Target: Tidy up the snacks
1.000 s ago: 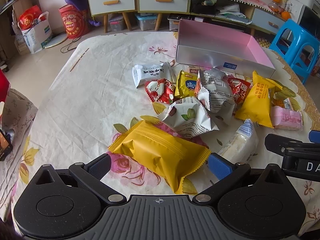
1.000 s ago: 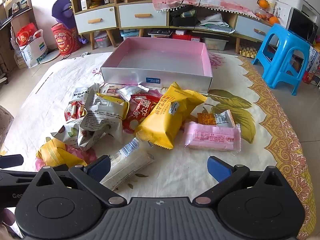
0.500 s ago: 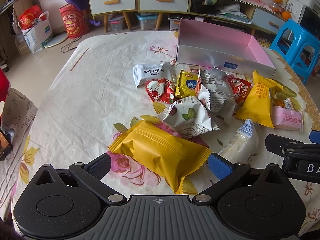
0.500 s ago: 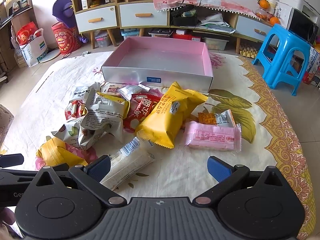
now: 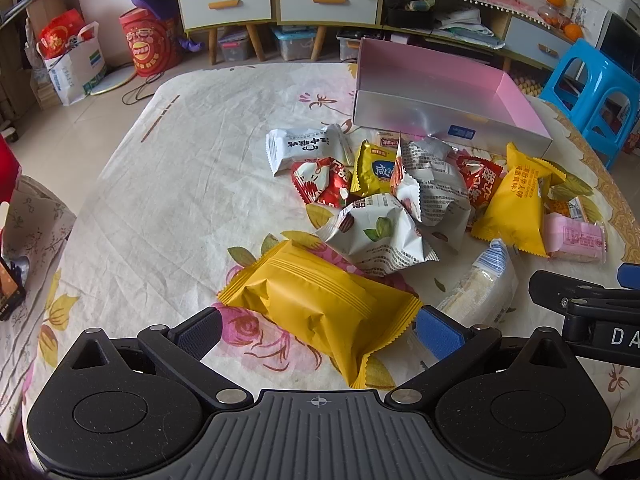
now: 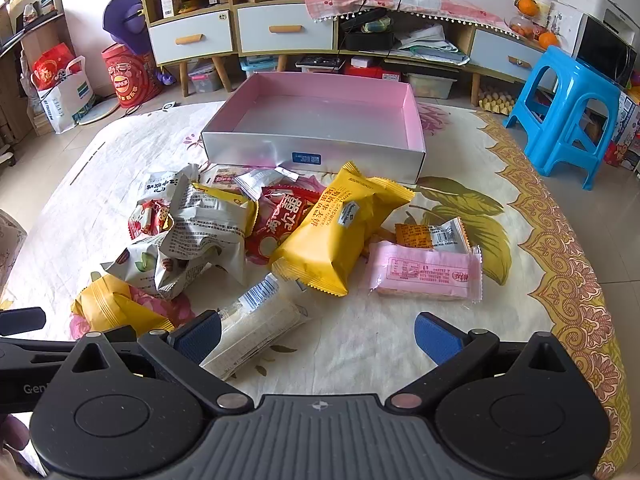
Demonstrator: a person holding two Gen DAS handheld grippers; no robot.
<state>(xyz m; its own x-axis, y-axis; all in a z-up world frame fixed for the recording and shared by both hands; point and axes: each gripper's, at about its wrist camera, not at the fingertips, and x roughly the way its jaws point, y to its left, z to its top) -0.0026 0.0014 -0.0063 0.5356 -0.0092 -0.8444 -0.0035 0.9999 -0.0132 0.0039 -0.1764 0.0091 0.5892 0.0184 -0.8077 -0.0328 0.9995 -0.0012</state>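
Note:
Several snack packets lie in a pile on the floral tablecloth (image 5: 168, 184) in front of an empty pink-lined box (image 6: 320, 120), which also shows in the left wrist view (image 5: 452, 80). My left gripper (image 5: 318, 330) is open, its jaws on either side of a large yellow packet (image 5: 320, 300). My right gripper (image 6: 318, 334) is open and empty; a clear rice-cracker packet (image 6: 256, 324) lies by its left finger. A second yellow packet (image 6: 340, 232) and a pink wafer packet (image 6: 424, 272) lie ahead of it.
White, red and small yellow packets (image 5: 376, 200) crowd the pile's middle. A blue plastic stool (image 6: 568, 108) stands right of the table. Cabinets with drawers (image 6: 240, 32) line the back wall. The right gripper's body (image 5: 588, 312) shows at the left wrist view's right edge.

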